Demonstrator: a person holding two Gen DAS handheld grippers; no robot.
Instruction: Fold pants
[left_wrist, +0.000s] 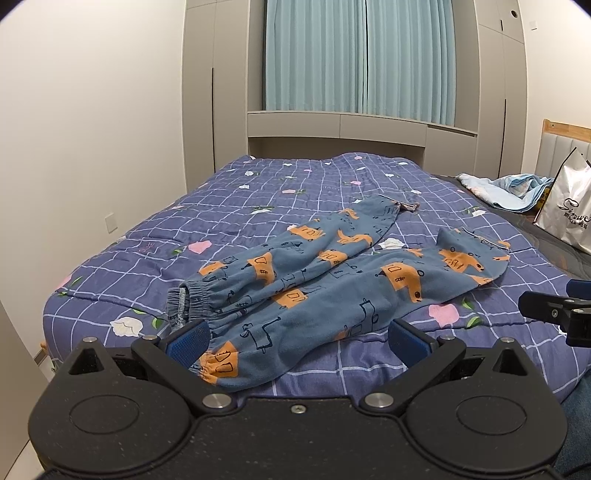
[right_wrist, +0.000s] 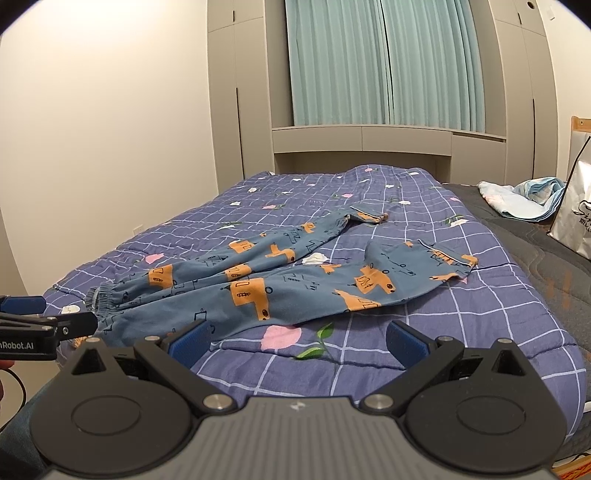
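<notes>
The pants (left_wrist: 314, 280) lie spread on the quilt (left_wrist: 122, 258), legs splayed in a V with cuffs nearest, probably laid flat for folding. The left gripper (left_wrist: 295, 338) hangs over the nearest cuff, jaws spread, holding nothing. The right gripper (right_wrist: 295, 338) hovers beside the pants, also spread. The waistband, beyond the pants' crotch, is hard to make out.

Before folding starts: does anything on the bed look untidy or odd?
The pants lie askew: legs spread apart in a V, not flat together. Both grippers, left and right, are open, holding nothing.
</notes>
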